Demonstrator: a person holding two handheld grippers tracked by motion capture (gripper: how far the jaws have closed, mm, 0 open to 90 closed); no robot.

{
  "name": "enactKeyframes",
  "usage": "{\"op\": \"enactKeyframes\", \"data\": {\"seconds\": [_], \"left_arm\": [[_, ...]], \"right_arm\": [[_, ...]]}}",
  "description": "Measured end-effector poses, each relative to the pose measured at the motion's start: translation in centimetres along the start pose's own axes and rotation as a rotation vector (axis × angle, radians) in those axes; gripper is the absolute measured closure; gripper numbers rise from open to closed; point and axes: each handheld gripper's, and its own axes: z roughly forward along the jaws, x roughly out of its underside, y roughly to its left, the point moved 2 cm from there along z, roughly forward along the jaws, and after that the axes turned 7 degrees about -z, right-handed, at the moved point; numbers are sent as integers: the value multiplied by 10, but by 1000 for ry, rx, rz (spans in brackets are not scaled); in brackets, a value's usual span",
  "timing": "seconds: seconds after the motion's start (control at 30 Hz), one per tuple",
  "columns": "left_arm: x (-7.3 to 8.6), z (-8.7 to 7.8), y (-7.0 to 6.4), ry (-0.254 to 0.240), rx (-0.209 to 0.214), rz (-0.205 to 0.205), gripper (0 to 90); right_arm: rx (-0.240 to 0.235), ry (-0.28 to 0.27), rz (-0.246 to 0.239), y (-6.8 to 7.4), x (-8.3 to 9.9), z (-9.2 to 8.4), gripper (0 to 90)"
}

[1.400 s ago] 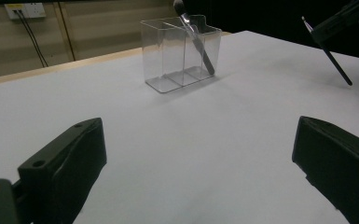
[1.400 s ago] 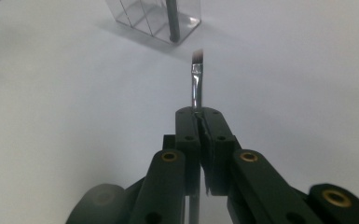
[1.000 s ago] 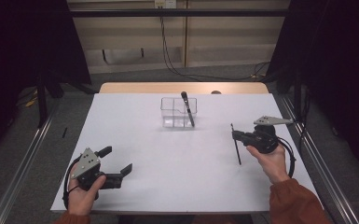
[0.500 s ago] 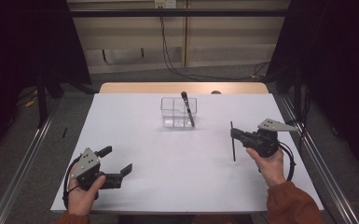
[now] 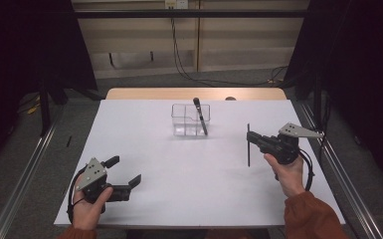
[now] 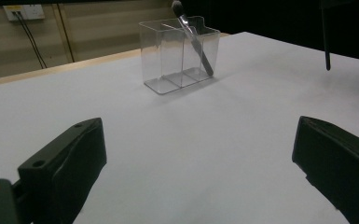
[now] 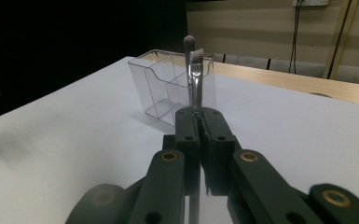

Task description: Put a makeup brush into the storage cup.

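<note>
High view, from the left: the left gripper rests low near the front edge of the white table, jaws spread wide with nothing between them. At mid-table stands the clear plastic three-compartment organiser, with one dark-handled makeup brush already leaning in its right-hand compartment. Well to its right, the right gripper has its jaws clamped on a second thin dark brush, held upright above the table. One brush seems placed; the held one is apparently yet to be carried over and dropped in.
</note>
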Motion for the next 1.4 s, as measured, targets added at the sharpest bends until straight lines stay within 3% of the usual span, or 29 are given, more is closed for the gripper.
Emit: {"op": "enactKeyframes", "data": {"seconds": [0.63,1.2,1.4], "left_arm": [[0,1,-1,-15,12,-19,27],[-1,0,-4,-13,22,-11,27],[-1,0,-4,-13,21,-13,26]], "right_arm": [[-35,-75,-25,3,-45,22,865],[-52,-88,-74,10,-75,56,865],[-60,-111,-60,6,-83,67,865]]}}
